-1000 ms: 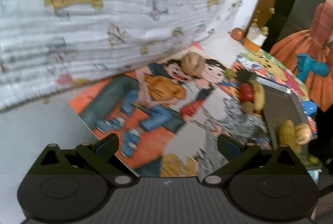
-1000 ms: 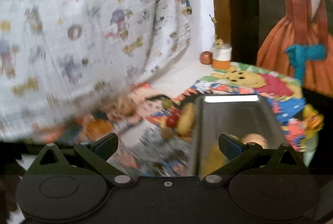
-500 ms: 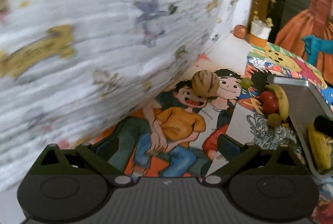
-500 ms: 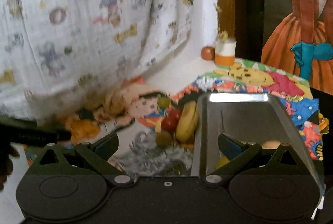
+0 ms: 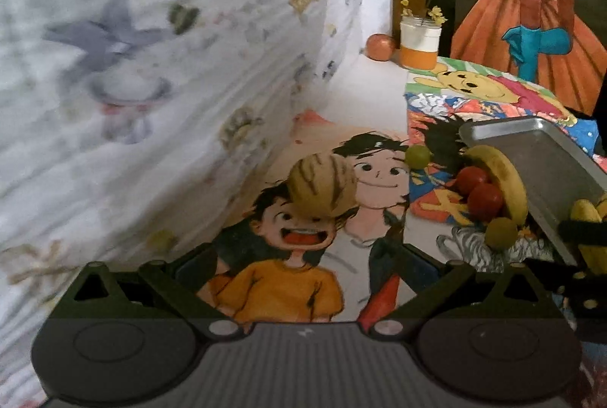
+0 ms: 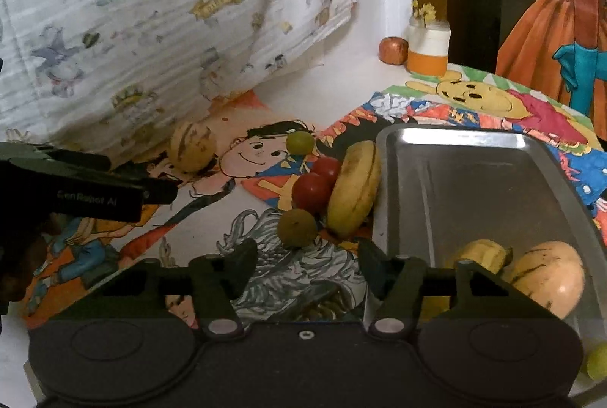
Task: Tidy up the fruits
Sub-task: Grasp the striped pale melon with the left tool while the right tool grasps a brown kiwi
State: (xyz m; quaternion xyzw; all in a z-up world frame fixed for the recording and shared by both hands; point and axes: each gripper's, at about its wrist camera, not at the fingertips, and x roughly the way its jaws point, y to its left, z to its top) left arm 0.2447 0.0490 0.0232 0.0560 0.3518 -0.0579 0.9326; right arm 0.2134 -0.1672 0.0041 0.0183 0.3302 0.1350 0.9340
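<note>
black left gripper, ribbed grey housing

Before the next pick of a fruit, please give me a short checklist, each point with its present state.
1. Left hand-held gripper empty, jaws apart: ok.
2. Striped tan fruit ahead of the left hand-held gripper, standing alone on the cartoon mat: ok.
3. Right hand-held gripper empty: ok. Its jaws have just been closing, with nothing between them.
4. Brownish round fruit just beyond the right fingertips, not yet between them: ok.
5. Metal tray has free space; only a banana and a tan fruit lie at its near end: ok.
6. Loose banana clear of the tray rim: not ok, it leans against it.
</note>
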